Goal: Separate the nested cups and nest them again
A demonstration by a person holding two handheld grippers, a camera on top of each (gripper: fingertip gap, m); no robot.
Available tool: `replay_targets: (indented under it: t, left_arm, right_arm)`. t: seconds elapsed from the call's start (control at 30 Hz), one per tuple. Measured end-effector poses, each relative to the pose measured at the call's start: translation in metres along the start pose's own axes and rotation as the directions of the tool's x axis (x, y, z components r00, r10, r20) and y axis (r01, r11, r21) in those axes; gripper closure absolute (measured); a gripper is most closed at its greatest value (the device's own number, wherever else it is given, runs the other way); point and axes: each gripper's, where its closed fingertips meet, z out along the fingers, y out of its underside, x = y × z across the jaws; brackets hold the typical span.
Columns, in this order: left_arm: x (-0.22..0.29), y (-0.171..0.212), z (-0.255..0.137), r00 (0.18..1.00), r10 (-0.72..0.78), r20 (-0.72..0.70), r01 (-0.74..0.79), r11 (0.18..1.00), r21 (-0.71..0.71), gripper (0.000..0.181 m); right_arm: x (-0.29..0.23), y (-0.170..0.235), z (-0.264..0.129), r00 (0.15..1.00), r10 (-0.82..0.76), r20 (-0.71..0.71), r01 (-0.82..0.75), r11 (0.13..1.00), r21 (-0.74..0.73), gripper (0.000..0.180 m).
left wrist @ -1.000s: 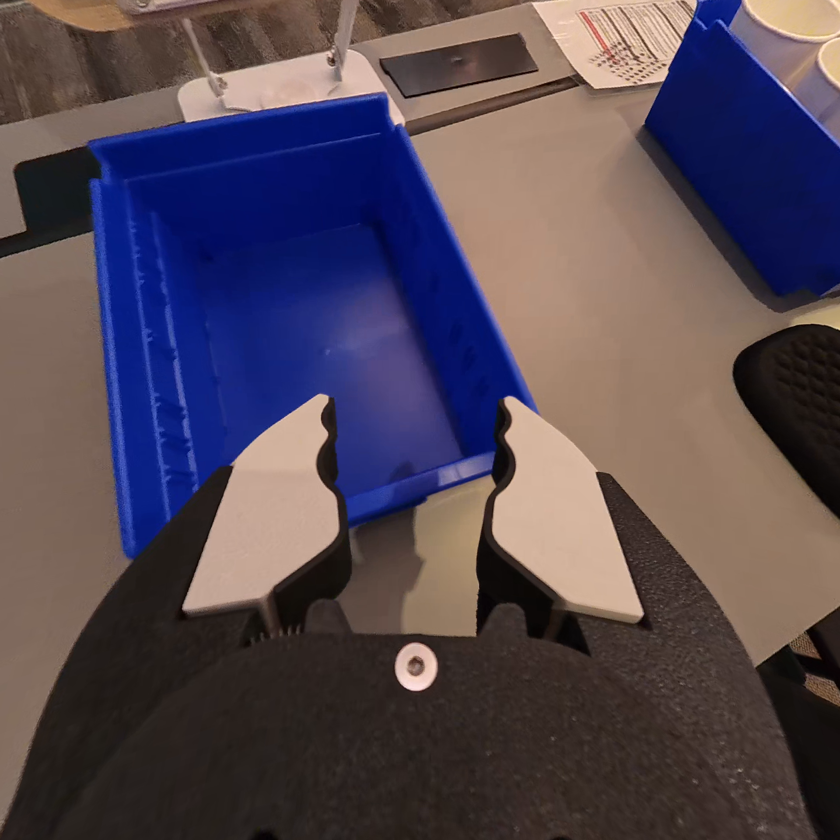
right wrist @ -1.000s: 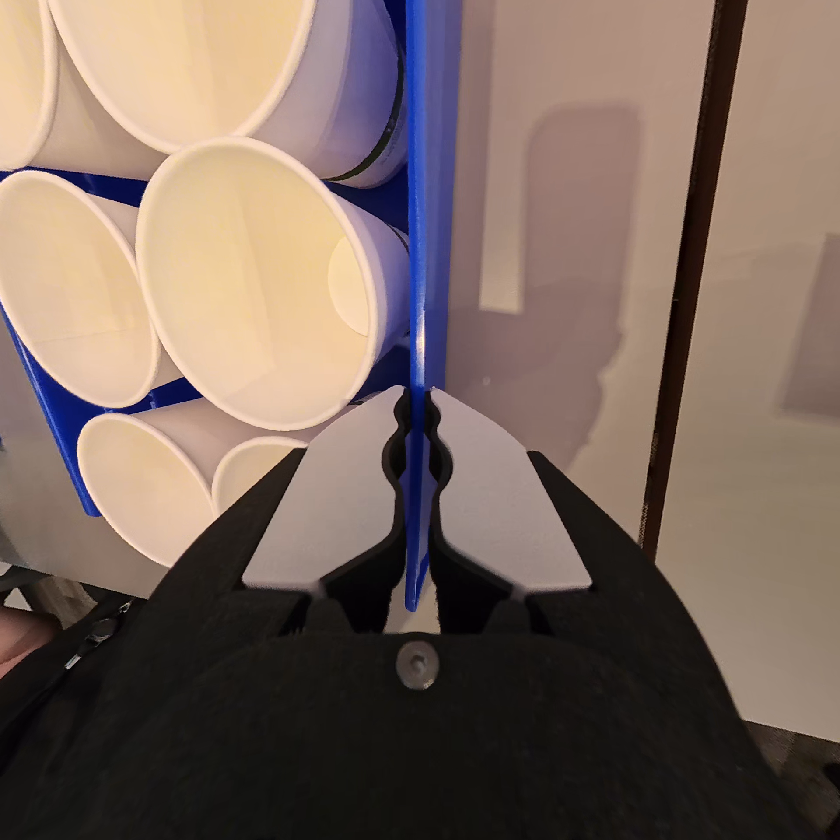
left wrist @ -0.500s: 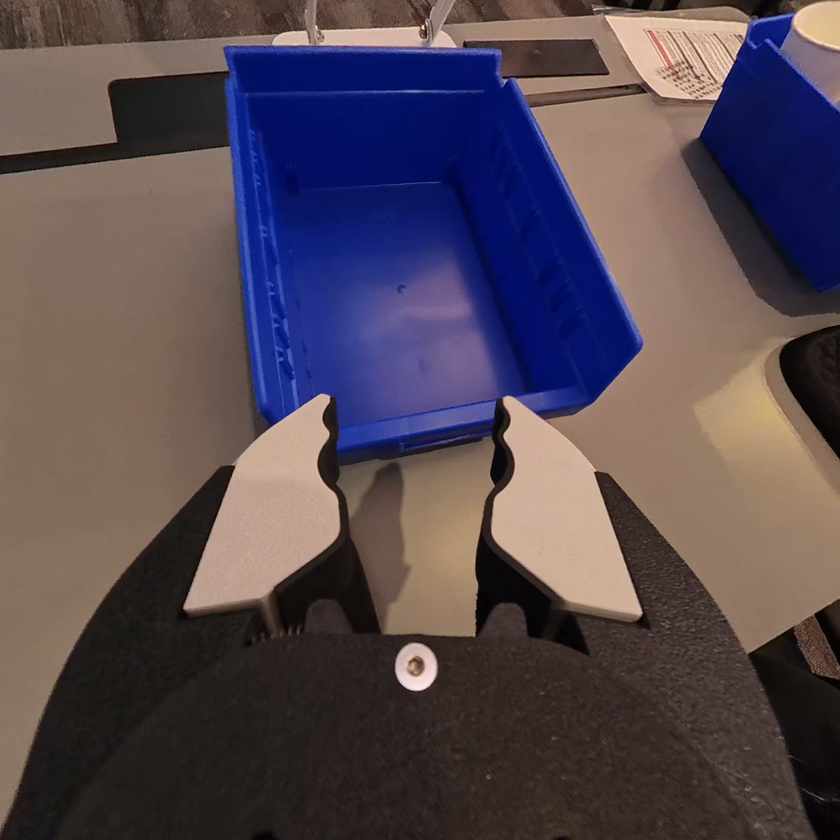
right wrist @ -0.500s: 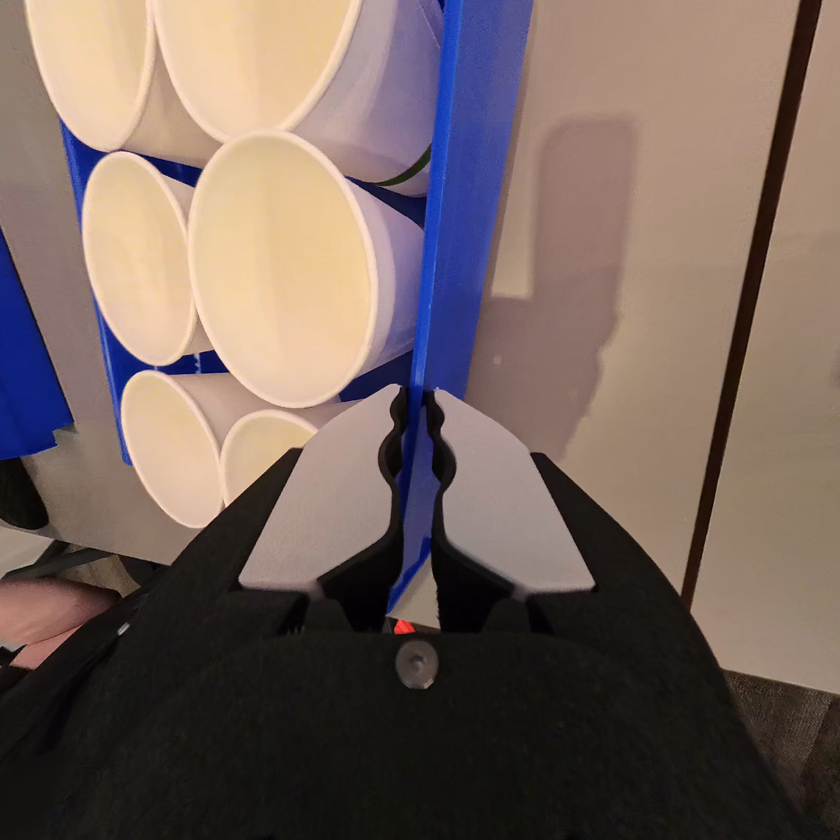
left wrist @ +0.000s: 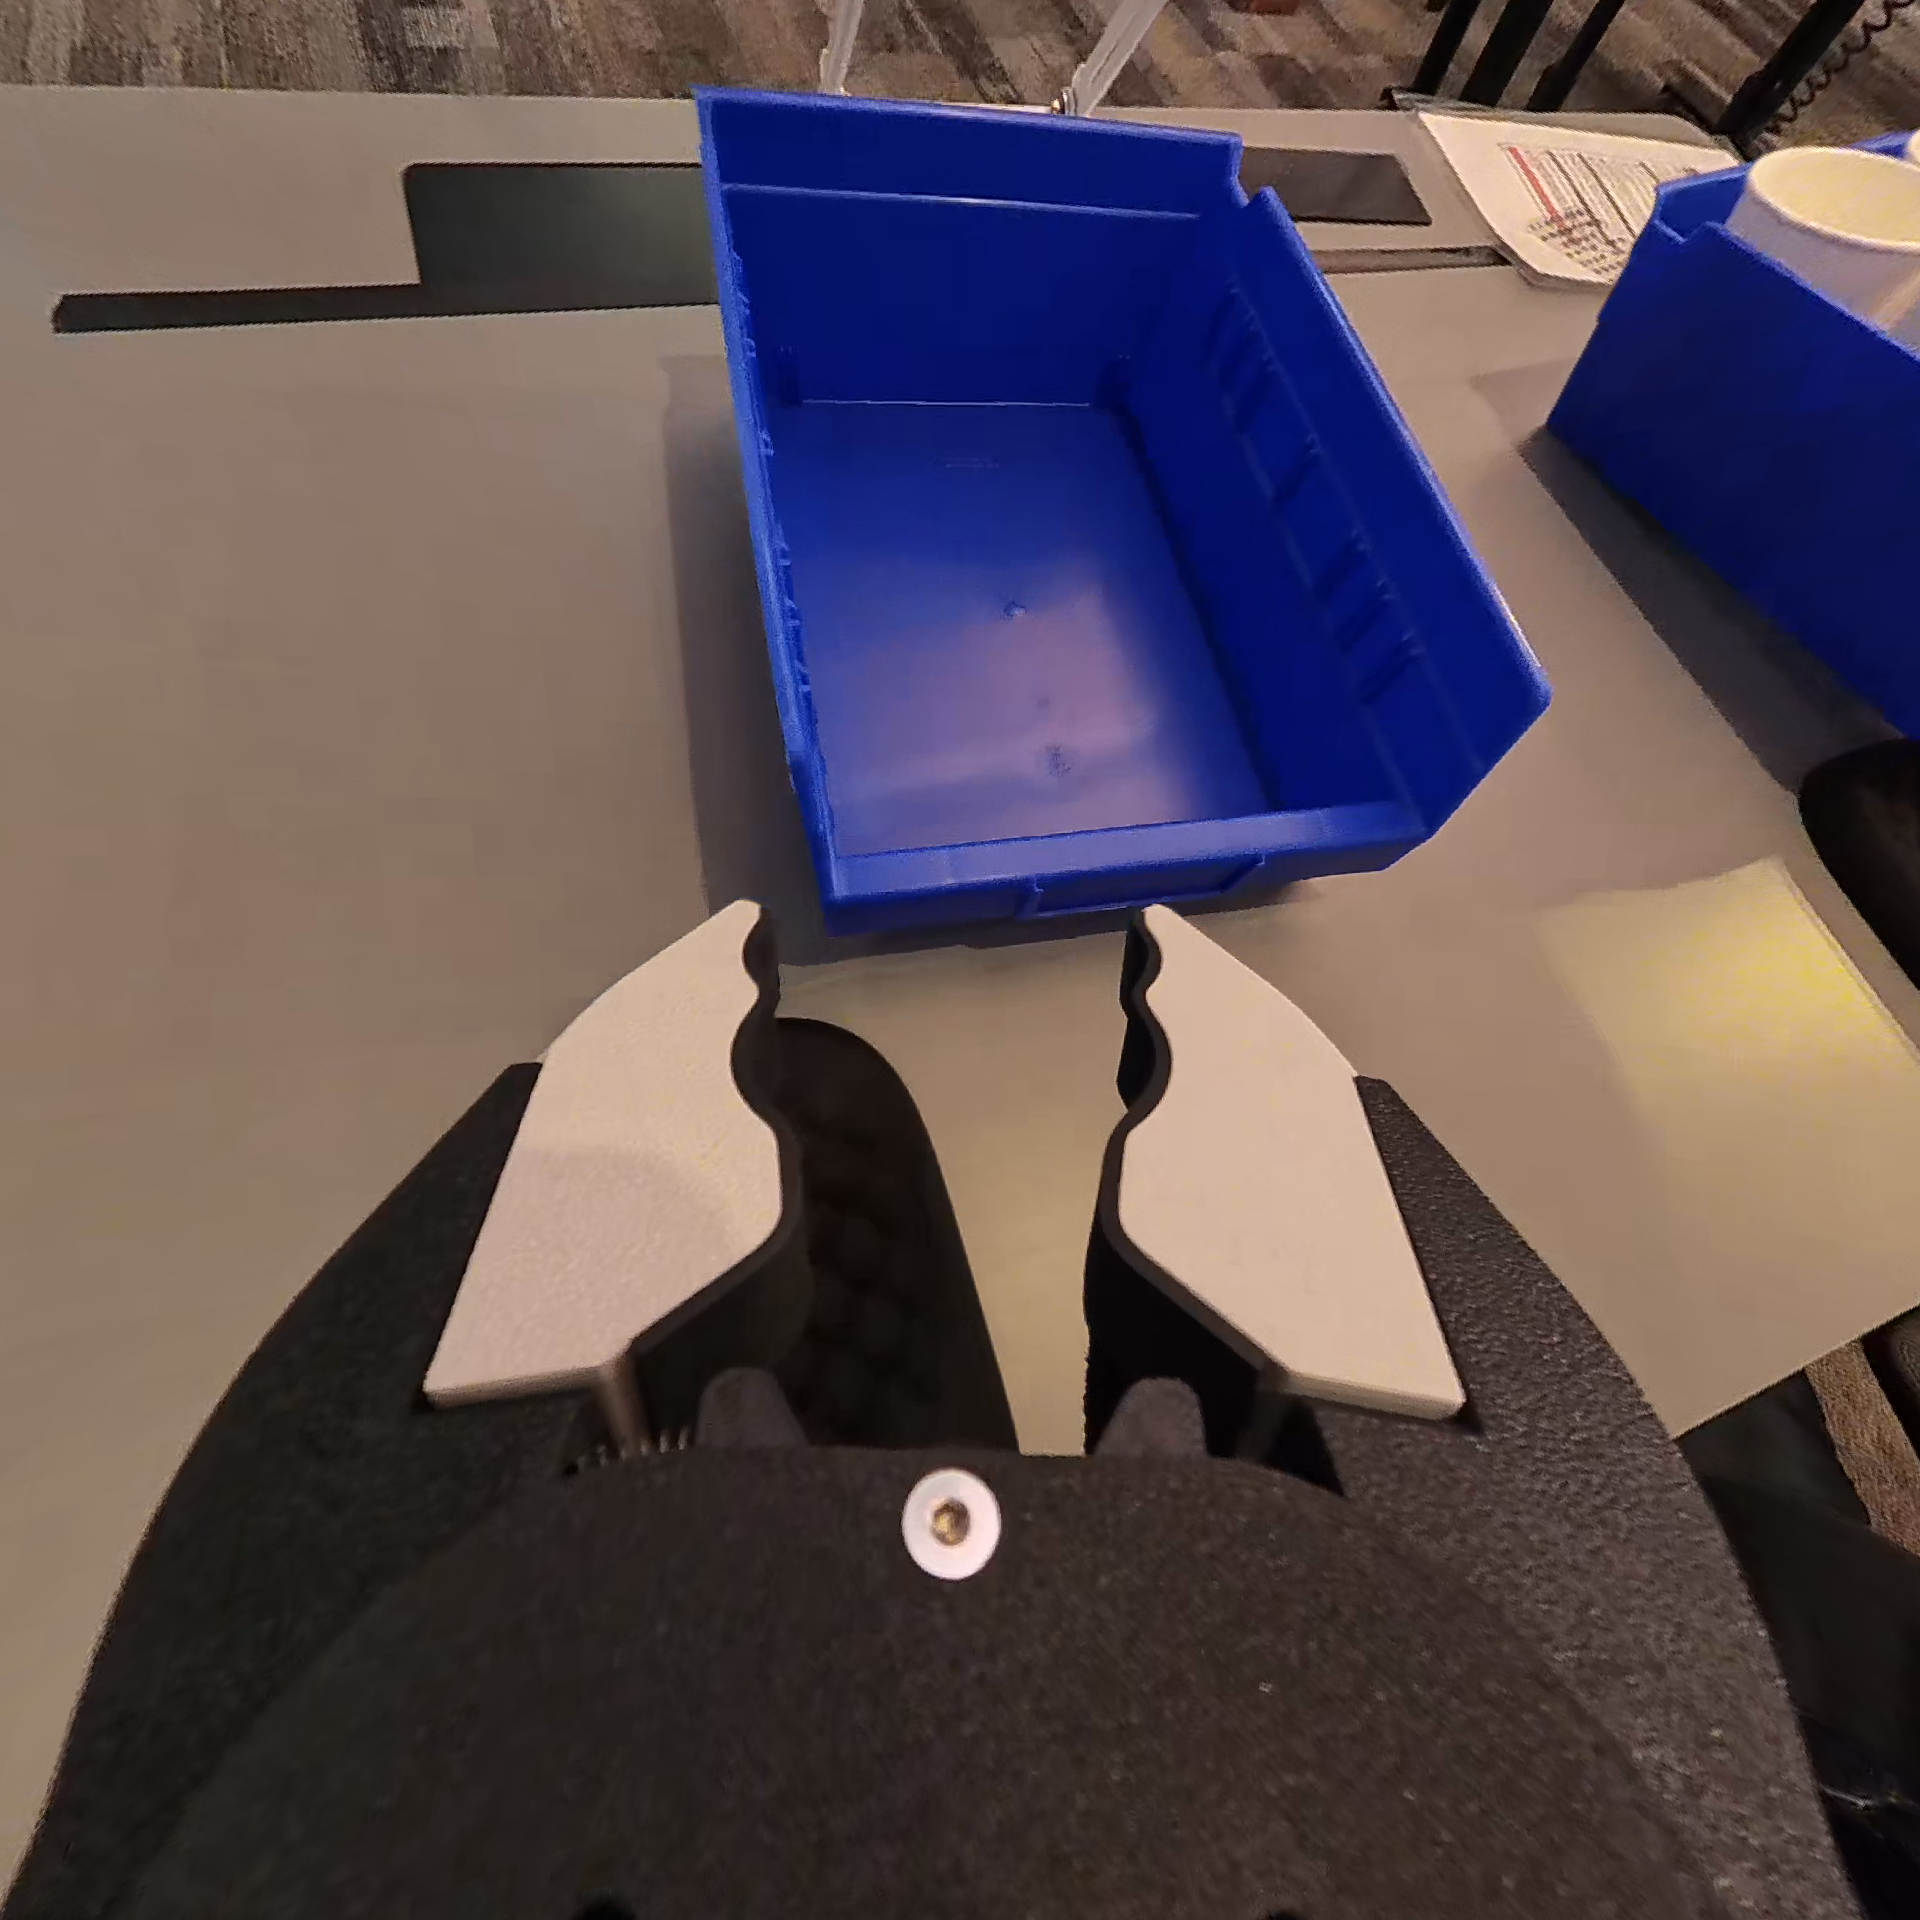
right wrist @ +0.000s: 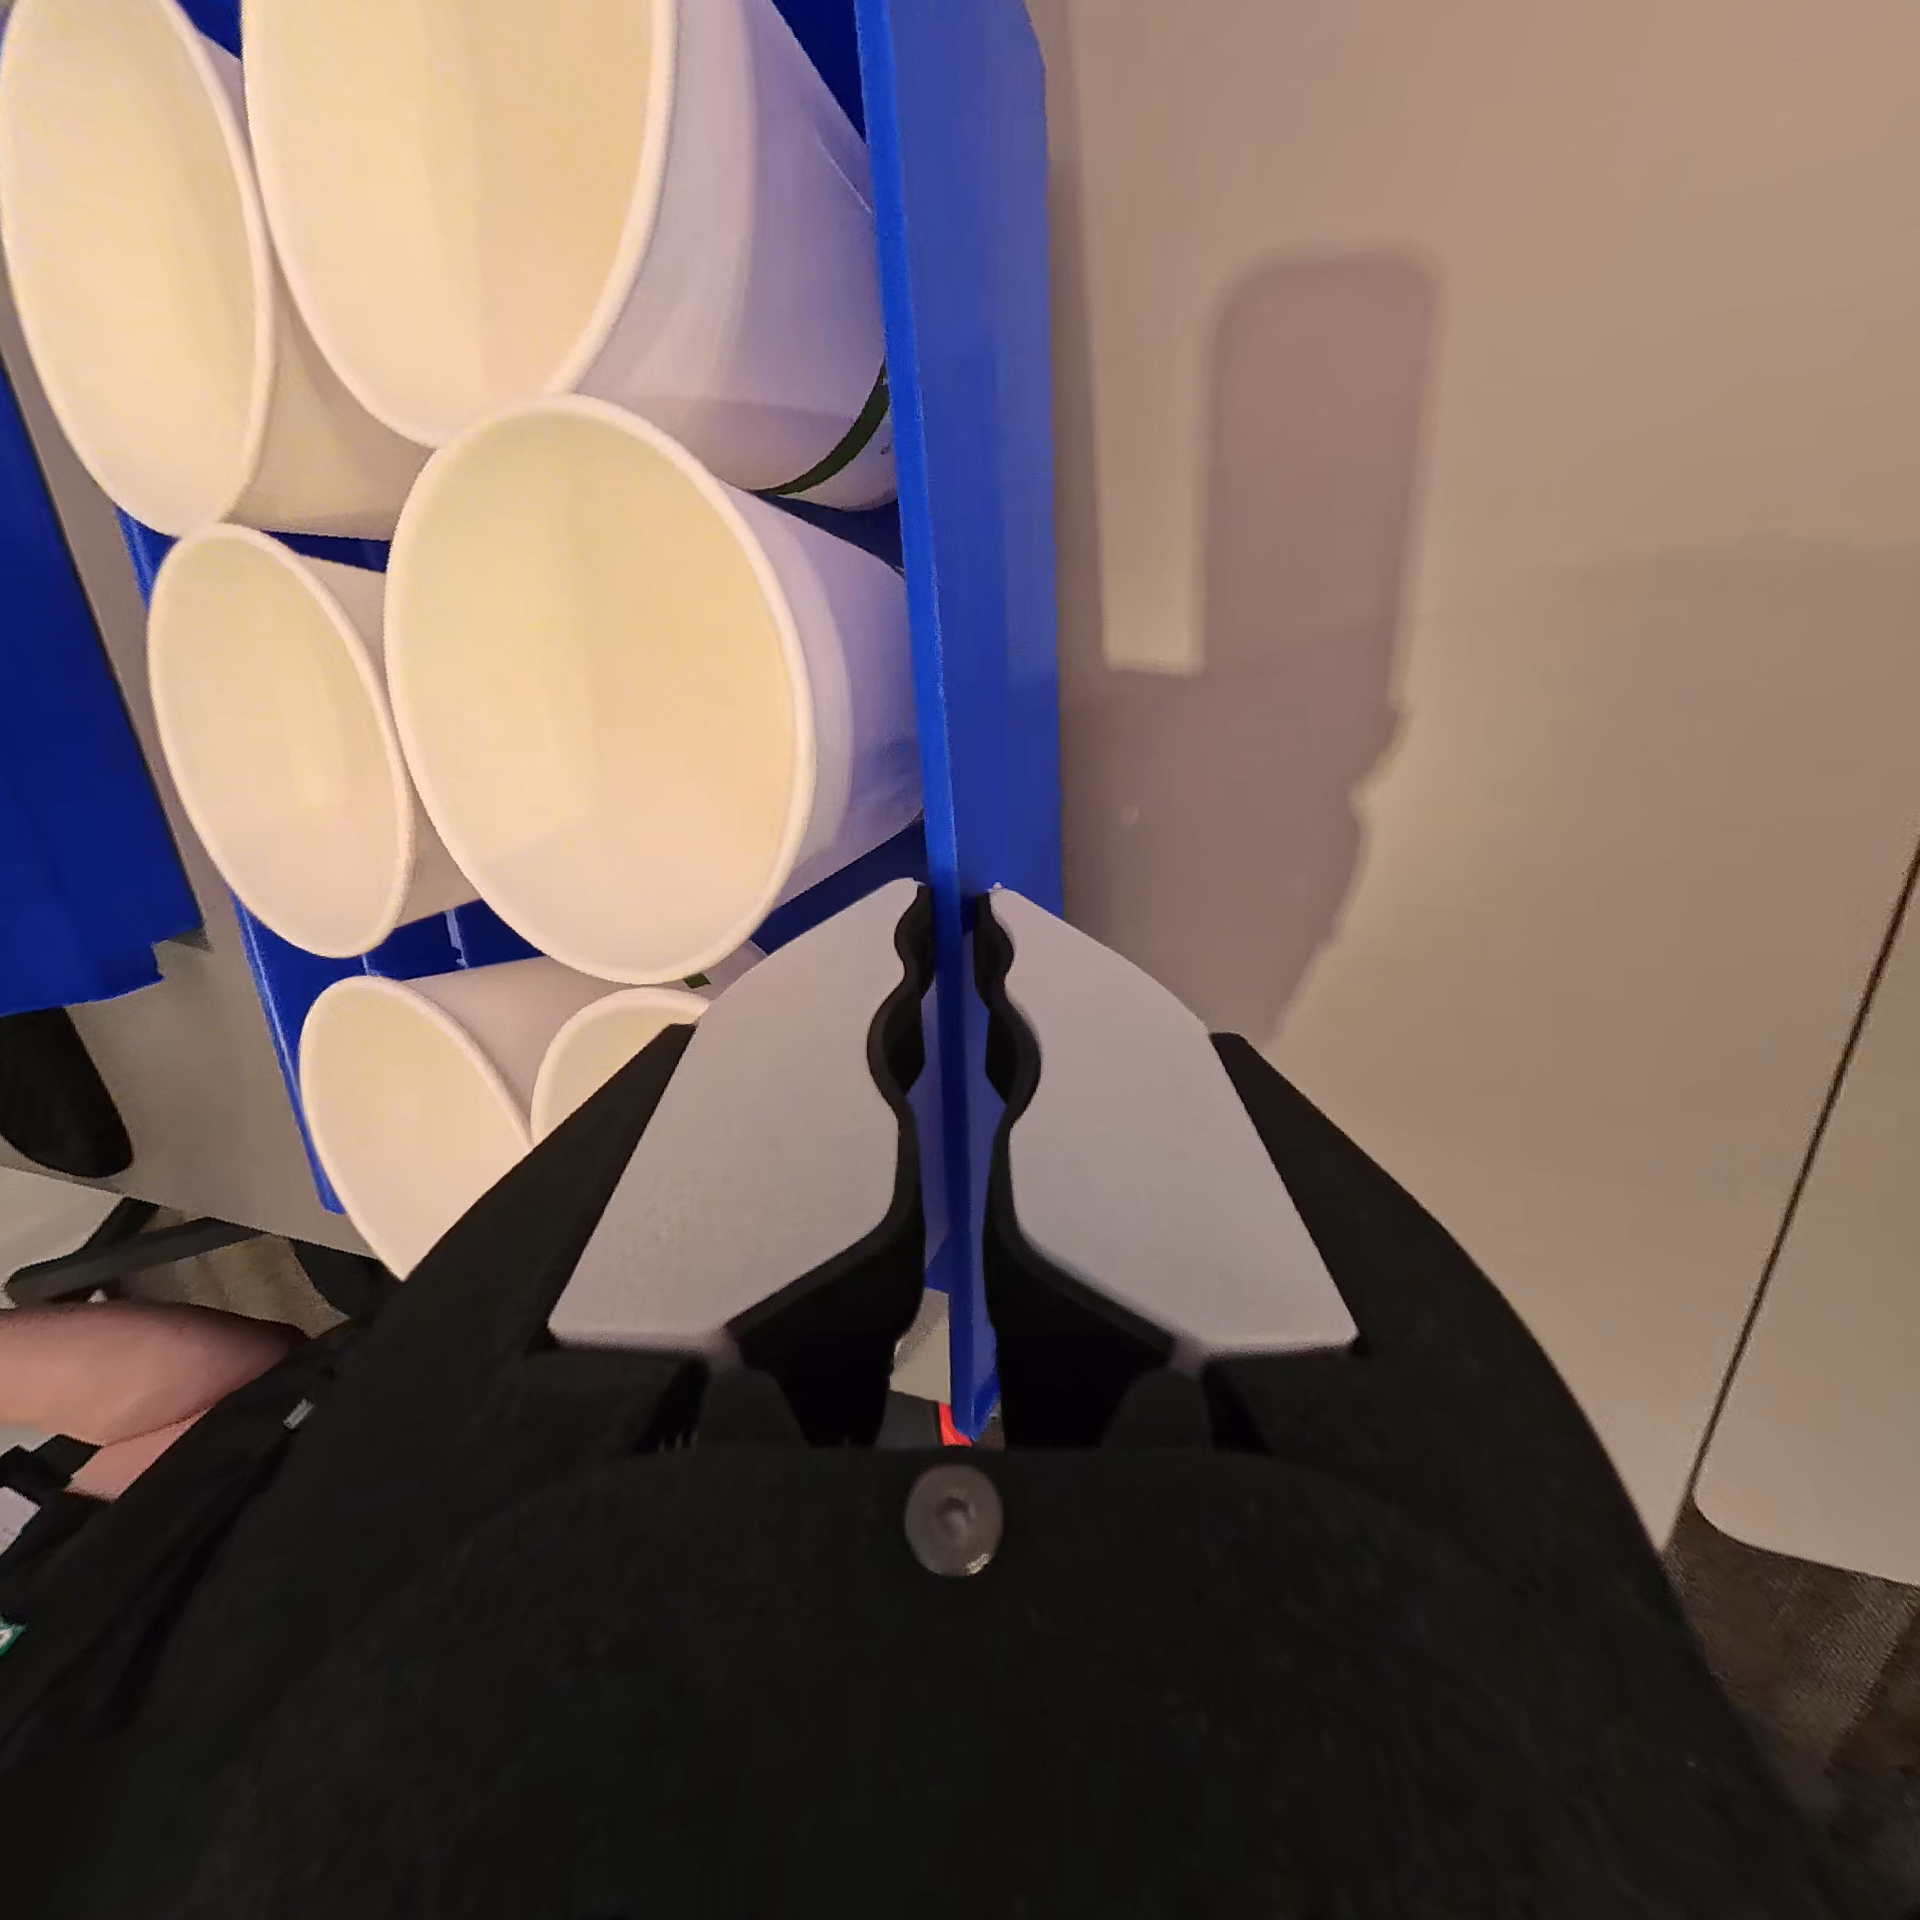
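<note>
My right claw (right wrist: pixel 951 904) clamps the cup bin's wall (right wrist: pixel 971 520); cups (right wrist: pixel 592 686) lie upper left. Left claw (left wrist: pixel 945 925) gapes, holding nothing.

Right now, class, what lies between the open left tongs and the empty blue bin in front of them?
Only bare grey table, in the left wrist view. The left tongs hang open just short of the empty blue bin, with nothing between them.

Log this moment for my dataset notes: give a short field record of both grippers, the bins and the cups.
left gripper: jaws open, holding nothing, before the empty blue bin
right gripper: jaws shut on a wall of the blue bin with cups
white paper cups: several, packed inside that bin
table: grey, bears both bins
</note>
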Motion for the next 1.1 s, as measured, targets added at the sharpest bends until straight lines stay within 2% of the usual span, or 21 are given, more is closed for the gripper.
replay_targets:
  t: [0.5,0.73,0.93,1.1]
  left_arm:
    - [0.005,-0.002,0.005,1.0,0.007,0.017,-0.007,1.0,-0.011,0.119]
    - [0.015,-0.004,0.017,1.0,0.029,0.004,-0.029,0.999,-0.03,0.119]
    - [0.017,-0.002,0.021,0.999,0.032,0.003,-0.032,0.998,-0.045,0.119]
    - [0.013,-0.003,0.016,0.999,0.028,0.023,-0.027,0.999,-0.039,0.12]
  right_arm:
    - [0.014,-0.022,0.038,0.999,0.026,-0.037,-0.025,1.0,0.018,0.174]
    - [0.014,-0.035,0.036,0.993,-0.063,-0.095,0.066,0.997,0.029,0.172]
    - [0.017,-0.035,0.04,0.979,-0.158,-0.131,0.147,0.985,-0.087,0.172]
    - [0.017,-0.034,0.045,0.971,-0.226,-0.077,0.213,0.965,-0.152,0.172]
